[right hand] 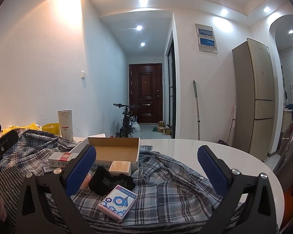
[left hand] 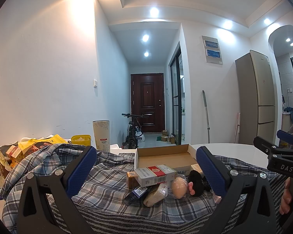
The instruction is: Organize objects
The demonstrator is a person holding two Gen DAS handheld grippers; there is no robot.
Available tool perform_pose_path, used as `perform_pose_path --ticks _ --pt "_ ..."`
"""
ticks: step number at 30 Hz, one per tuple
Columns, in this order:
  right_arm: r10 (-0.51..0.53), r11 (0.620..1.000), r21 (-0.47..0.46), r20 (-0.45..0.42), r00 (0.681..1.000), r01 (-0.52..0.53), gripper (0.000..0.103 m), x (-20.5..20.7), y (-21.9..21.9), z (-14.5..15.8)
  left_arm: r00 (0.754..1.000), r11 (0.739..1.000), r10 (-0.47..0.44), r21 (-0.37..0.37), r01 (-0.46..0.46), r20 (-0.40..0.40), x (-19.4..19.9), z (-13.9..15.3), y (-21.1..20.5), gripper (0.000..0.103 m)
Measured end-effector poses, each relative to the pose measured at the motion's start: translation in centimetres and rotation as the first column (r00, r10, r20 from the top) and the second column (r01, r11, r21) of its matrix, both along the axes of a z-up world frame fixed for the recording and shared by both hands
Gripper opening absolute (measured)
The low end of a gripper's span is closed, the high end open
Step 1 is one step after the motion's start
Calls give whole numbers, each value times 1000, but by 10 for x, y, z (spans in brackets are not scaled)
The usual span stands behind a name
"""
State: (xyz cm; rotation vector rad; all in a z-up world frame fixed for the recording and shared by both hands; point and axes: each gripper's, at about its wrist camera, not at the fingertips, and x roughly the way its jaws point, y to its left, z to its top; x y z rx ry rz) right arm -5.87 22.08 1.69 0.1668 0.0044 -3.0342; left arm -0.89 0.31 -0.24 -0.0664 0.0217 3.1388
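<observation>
A blue plaid shirt [left hand: 107, 175] lies rumpled over the white round table [right hand: 205, 150]. On it, in front of an open cardboard box [left hand: 166, 156], sit a red-and-white cigarette pack [left hand: 156, 175], a peach egg-shaped object [left hand: 178, 187] and a black fuzzy item [left hand: 196, 182]. My left gripper [left hand: 146, 169] hovers open just short of that pile, with nothing between its pads. In the right wrist view a pink box with blue cartoon flowers [right hand: 117, 202] lies nearest, beside a black scrunchie [right hand: 125, 179] and a small tan box [right hand: 120, 166]. My right gripper [right hand: 146, 166] is open and empty above the shirt.
A tall pale canister [left hand: 101, 134] and a yellow tub [left hand: 81, 139] stand at the table's back left, near a heap of snack bags [left hand: 7, 156]. A cloth-draped chair [right hand: 291, 146] stands at the right. A fridge [right hand: 254, 97] and a bicycle [right hand: 126, 120] are beyond.
</observation>
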Motion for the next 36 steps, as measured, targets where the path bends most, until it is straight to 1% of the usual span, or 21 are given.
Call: perform_pose_path --ticks 6,36 --pt "0 1000 0 0 1000 0 103 0 0 -1 1000 1000 2 2 -2 14 -2 0 -2 103" --pt "-2 1000 6 -3 1000 2 103 0 -2 -2 1000 1000 7 -1 -7 9 -2 -1 -1 103"
